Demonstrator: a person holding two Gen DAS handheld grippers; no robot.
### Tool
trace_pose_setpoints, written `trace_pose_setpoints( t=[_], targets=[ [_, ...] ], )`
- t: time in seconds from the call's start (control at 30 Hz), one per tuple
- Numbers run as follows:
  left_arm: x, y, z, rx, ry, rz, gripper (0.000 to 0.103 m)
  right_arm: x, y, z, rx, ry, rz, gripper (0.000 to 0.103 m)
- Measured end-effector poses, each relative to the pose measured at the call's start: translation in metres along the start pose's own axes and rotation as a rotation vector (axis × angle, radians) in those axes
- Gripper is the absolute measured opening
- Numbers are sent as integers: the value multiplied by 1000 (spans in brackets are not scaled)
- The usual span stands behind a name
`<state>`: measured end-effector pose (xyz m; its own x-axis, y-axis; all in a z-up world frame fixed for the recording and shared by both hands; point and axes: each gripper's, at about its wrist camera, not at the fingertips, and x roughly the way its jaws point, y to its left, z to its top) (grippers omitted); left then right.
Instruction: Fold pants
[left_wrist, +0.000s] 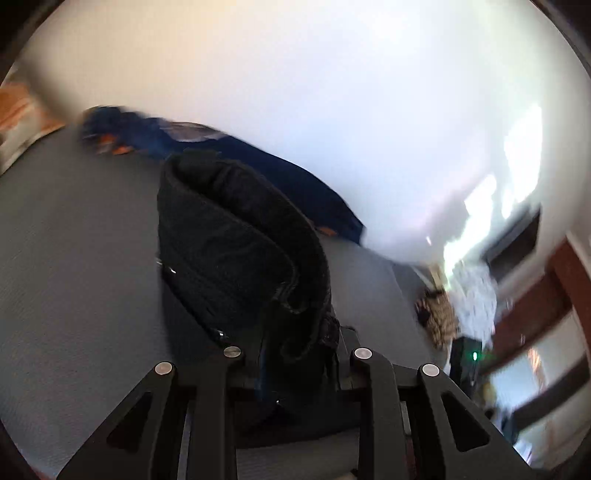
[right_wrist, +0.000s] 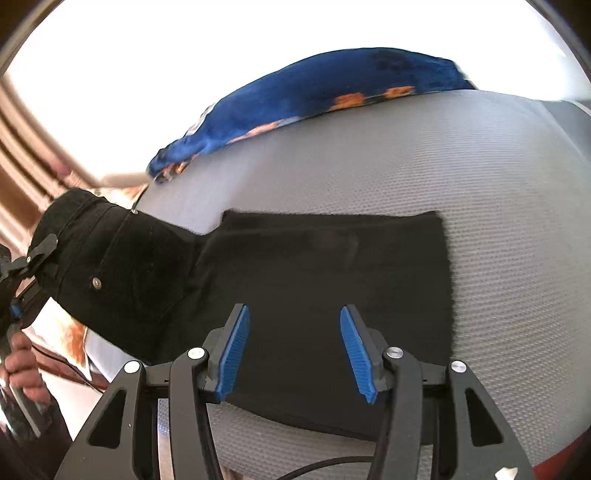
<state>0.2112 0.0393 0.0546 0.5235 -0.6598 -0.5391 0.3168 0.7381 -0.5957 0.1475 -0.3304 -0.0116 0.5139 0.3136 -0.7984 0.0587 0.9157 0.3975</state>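
Black pants (right_wrist: 295, 273) lie across a grey textured mat (right_wrist: 480, 221). Their leg part rests flat on the mat. The waistband end (right_wrist: 103, 258), with rivets, is lifted at the left. My left gripper (right_wrist: 33, 258) is shut on that waistband end; in the left wrist view the bunched black waistband (left_wrist: 236, 243) rises from between its jaws (left_wrist: 295, 354). My right gripper (right_wrist: 293, 347) is open, its blue pads (right_wrist: 234, 350) spread just above the flat leg part, holding nothing.
A blue cloth with orange patches (right_wrist: 314, 96) lies along the mat's far edge, also in the left wrist view (left_wrist: 258, 162). A white wall stands behind it. A person's hand (right_wrist: 22, 365) holds the left gripper's handle. Wooden furniture and clutter (left_wrist: 461, 306) sit at the right.
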Motion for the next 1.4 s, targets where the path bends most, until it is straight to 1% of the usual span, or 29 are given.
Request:
trace_pose_setpoints(
  t=[0.13, 0.17, 0.27, 0.3, 0.37, 0.5, 0.53, 0.6, 0.63, 0.67, 0.7, 0.73, 0.8, 0.87, 0.9, 1.0, 1.07, 1.1, 1.13, 1.2, 1.3, 1.37, 1.4],
  targets=[
    [50, -47, -17, 79, 104, -41, 25, -19, -27, 2, 40, -40, -19, 49],
    [70, -57, -24, 98, 143, -47, 25, -22, -33, 2, 52, -47, -20, 49],
    [110, -80, -46, 137, 227, -39, 25, -30, -52, 1, 86, -63, -29, 51],
    [117, -84, -54, 145, 246, -34, 25, -32, -58, 1, 94, -65, -32, 51],
    [145, -91, -69, 175, 297, -9, 25, -35, -71, -1, 118, -71, -38, 51],
    [179, -93, -91, 207, 359, 56, 25, -36, -89, -3, 148, -66, -24, 51],
    [185, -94, -98, 218, 370, 71, 26, -34, -92, -3, 151, -60, -17, 51],
    [192, -96, -107, 240, 368, 99, 28, -33, -96, -4, 156, -48, -8, 51],
    [191, -99, -111, 255, 364, 111, 28, -31, -98, -4, 156, -43, -1, 51],
    [192, -105, -113, 280, 363, 128, 32, -29, -98, -3, 155, -36, 9, 51],
    [191, -107, -116, 296, 362, 138, 39, -27, -99, -2, 157, -28, 21, 51],
    [192, -110, -118, 311, 369, 138, 42, -23, -99, -1, 157, -18, 36, 51],
    [187, -114, -122, 322, 388, 116, 57, -17, -98, 2, 154, 0, 61, 51],
    [177, -115, -123, 327, 395, 79, 58, -11, -97, 4, 154, 20, 104, 51],
    [169, -117, -123, 342, 390, 74, 60, -7, -97, 5, 166, 35, 132, 51],
    [147, -114, -117, 365, 371, 87, 63, 3, -95, 7, 158, 72, 202, 51],
    [128, -100, -109, 353, 337, 123, 65, 13, -91, 8, 138, 106, 217, 51],
    [121, -93, -105, 339, 328, 142, 65, 20, -91, 9, 135, 130, 238, 51],
    [111, -80, -98, 319, 312, 182, 65, 24, -91, 8, 138, 143, 243, 51],
    [94, -57, -86, 278, 284, 233, 65, 36, -93, 10, 149, 164, 270, 51],
    [74, -23, -69, 213, 268, 322, 65, 53, -95, 15, 165, 187, 295, 51],
    [61, -5, -58, 176, 260, 366, 65, 66, -97, 18, 171, 189, 302, 50],
    [54, 3, -53, 164, 255, 381, 65, 70, -97, 20, 174, 188, 319, 50]
  ],
)
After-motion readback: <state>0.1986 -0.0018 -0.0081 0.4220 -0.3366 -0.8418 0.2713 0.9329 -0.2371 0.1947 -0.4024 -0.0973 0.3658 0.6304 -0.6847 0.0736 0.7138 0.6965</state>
